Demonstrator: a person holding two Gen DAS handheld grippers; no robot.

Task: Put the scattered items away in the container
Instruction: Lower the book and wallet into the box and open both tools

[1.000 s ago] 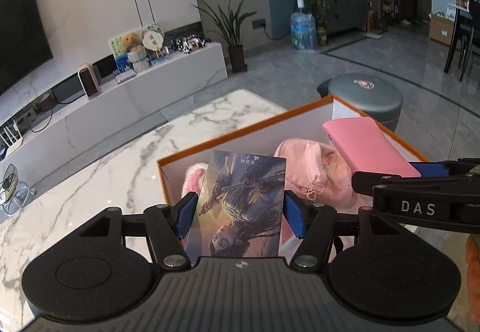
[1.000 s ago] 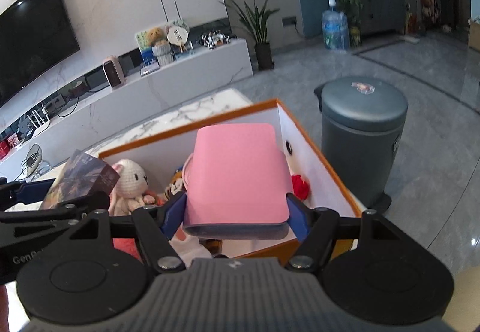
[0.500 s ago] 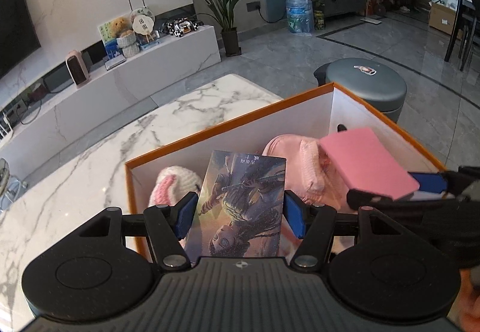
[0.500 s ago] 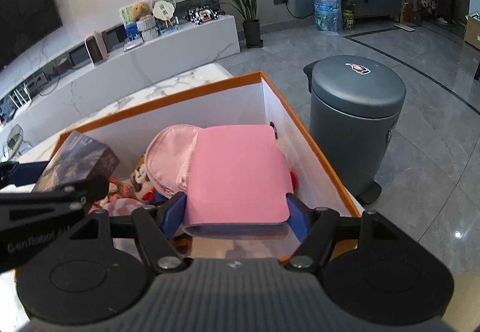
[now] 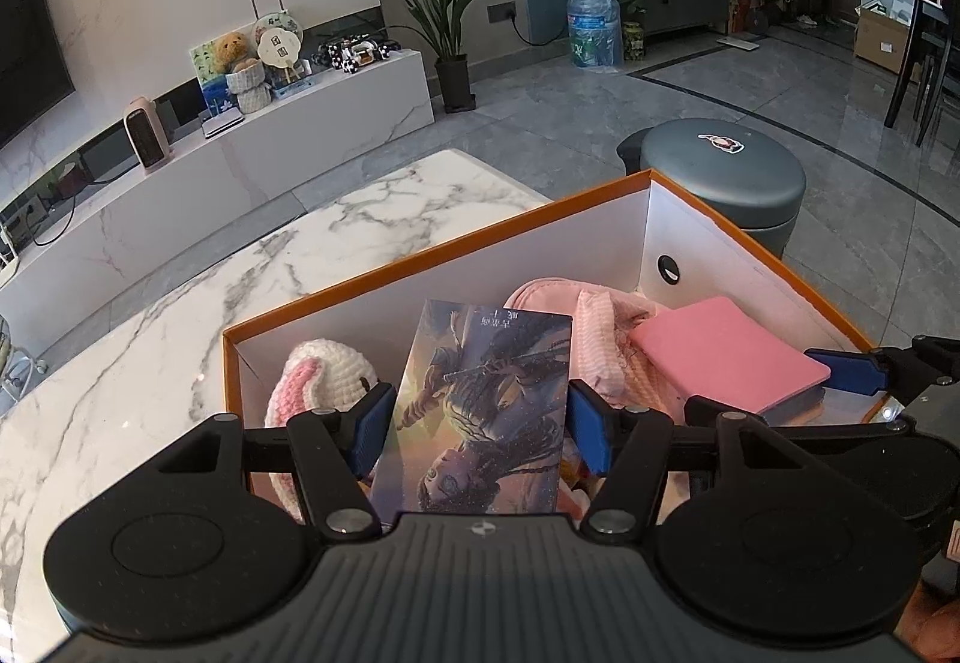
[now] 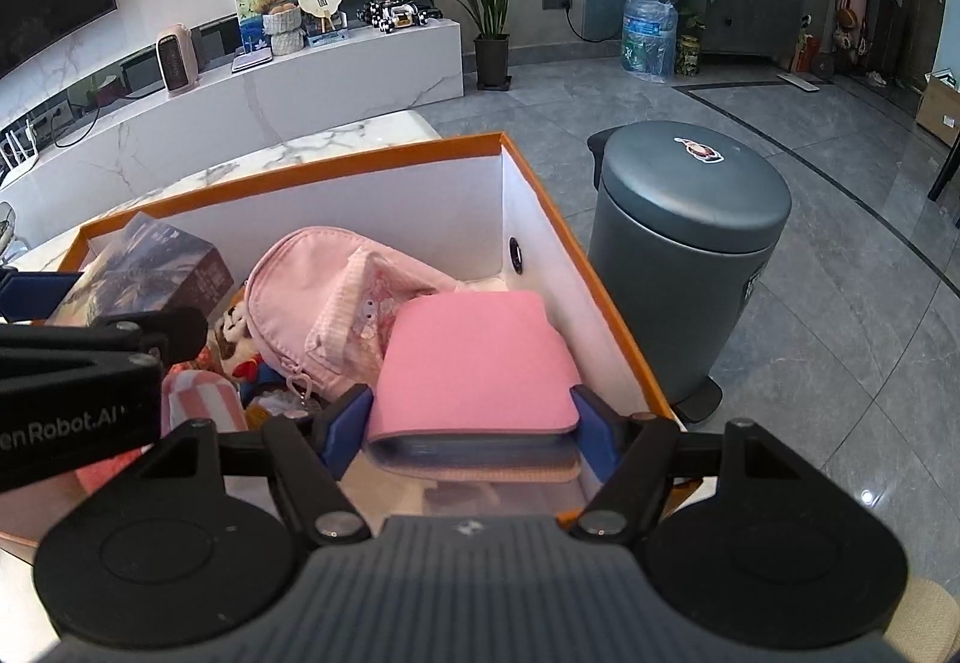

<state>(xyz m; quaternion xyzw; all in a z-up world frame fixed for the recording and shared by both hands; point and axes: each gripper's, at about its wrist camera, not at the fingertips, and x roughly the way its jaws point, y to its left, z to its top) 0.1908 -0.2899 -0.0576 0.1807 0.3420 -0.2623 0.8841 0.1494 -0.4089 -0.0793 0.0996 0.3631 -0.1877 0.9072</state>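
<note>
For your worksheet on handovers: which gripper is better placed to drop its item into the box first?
Right. The right gripper holds the pink wallet low inside the box; the left's book sits higher.

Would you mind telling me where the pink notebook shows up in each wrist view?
Left wrist view: pink notebook at right of centre, inside the orange box.
Right wrist view: pink notebook low centre, between the right hand-held gripper fingers.
Shared landmark: grey bin beyond the box.
</note>
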